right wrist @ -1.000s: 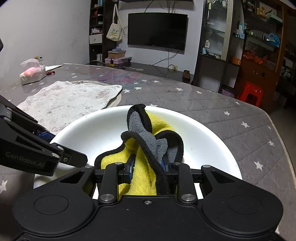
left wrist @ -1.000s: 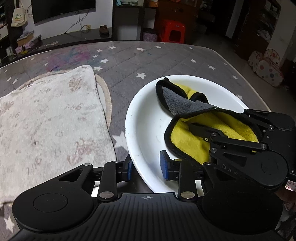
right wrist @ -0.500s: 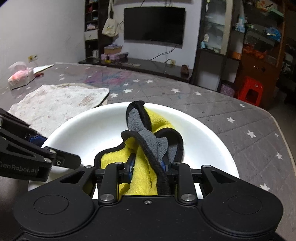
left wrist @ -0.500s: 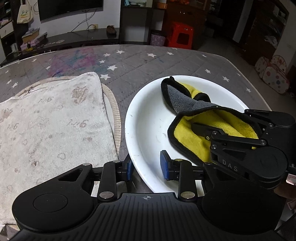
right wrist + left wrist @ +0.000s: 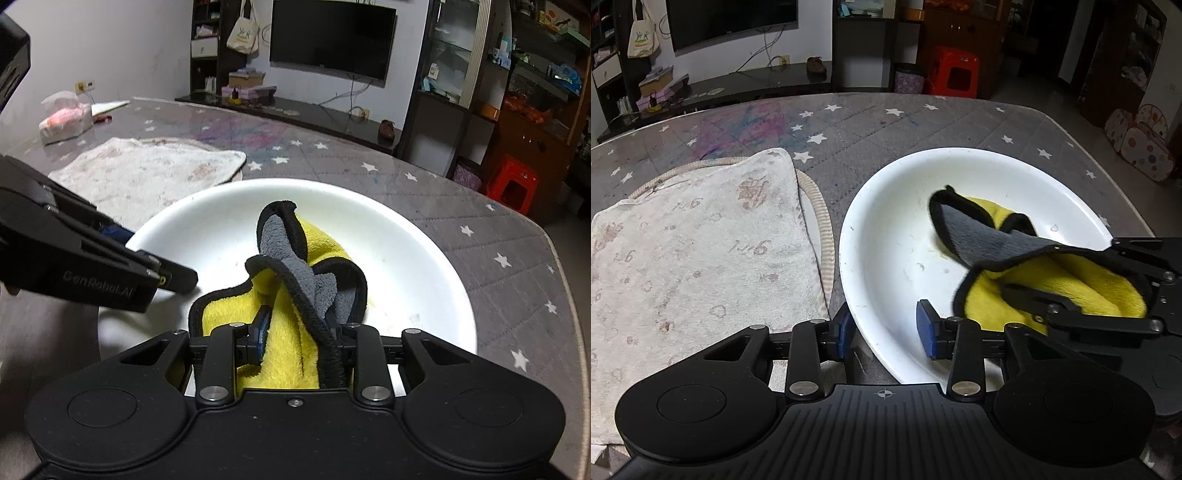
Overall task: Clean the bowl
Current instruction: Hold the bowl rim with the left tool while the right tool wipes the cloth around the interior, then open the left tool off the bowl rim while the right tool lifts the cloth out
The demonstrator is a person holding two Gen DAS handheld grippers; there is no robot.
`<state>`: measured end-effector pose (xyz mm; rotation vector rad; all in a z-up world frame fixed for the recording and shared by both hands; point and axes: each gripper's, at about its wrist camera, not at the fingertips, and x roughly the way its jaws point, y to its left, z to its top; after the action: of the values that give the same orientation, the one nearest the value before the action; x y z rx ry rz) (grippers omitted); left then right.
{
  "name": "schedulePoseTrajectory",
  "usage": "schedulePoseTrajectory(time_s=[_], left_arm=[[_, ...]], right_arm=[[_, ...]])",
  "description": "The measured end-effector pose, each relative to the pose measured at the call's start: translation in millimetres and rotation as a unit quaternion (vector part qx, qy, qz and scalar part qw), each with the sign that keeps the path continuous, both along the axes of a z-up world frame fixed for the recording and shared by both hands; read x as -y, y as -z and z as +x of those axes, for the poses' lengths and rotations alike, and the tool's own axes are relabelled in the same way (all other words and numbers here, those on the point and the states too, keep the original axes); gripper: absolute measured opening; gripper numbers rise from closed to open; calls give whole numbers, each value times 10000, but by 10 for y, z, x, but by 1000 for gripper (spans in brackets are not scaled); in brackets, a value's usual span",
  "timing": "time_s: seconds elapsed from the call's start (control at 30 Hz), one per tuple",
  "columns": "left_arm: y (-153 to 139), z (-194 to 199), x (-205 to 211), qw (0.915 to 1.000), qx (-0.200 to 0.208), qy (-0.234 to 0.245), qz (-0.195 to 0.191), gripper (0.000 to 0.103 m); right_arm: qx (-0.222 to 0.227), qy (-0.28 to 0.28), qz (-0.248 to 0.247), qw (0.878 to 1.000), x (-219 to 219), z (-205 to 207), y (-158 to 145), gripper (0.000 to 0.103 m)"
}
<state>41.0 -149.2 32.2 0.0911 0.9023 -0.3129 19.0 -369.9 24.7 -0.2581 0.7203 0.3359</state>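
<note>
Yellow cloth point(image 5: 284, 343) hiding right tongs' point(image 5: 297, 332) pads

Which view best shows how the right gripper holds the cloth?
The right wrist view: the right gripper is shut on the yellow-and-grey cloth, bunched between its fingers inside the white bowl. The left wrist view shows that grip only side-on, partly hidden.

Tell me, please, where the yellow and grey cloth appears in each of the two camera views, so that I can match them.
Left wrist view: the cloth lies right of centre, inside the white bowl, running into the right gripper at the right edge.
Right wrist view: the cloth is at lower centre, clamped by the right gripper, inside the bowl.
Shared landmark: the pale towel beside the bowl.
</note>
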Motion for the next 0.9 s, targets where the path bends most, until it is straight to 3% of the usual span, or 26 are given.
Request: schedulePoseTrajectory(time_s=[0.1, 0.43, 0.63, 0.9], left_arm=[[-10, -26, -4, 10000, 43, 19, 25, 40], [-165, -222, -118, 9995, 246, 62, -160, 43], [-281, -354, -232, 9987, 488, 30, -157, 47], [-337, -423, -449, 9980, 603, -128, -145, 52]], right_arm=[[114, 44, -260, 9996, 3, -45, -24, 26], [689, 374, -154, 9968, 208, -225, -244, 24], [1011, 1028, 81, 9895, 566, -250, -438, 24], [953, 1952, -91, 9761, 995, -102, -219, 24]])
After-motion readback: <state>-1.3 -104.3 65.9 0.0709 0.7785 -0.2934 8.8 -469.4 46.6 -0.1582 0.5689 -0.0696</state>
